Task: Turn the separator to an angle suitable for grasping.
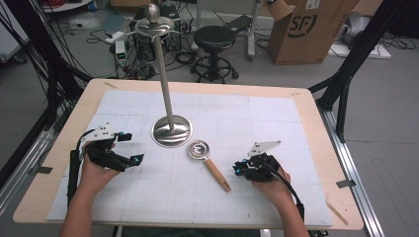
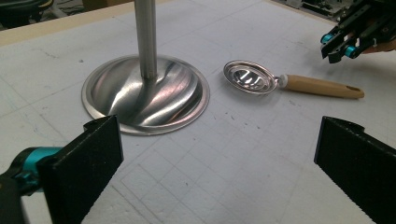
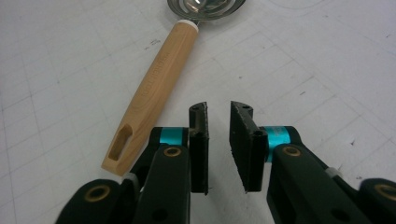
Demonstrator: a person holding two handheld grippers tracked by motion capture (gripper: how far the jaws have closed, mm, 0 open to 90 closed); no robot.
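The right gripper (image 1: 239,169) rests low near the tabletop's (image 1: 306,106) near right corner, its jaws drawn almost together with only a narrow gap and nothing between them. Just beside it lies the strainer spoon (image 1: 210,164), wooden handle (image 3: 152,88) pointing toward the near edge, metal bowl (image 2: 249,77) close to the round base of the steel stand (image 1: 171,129) at the centre. The left gripper (image 1: 129,148), near the left edge, is spread wide and empty
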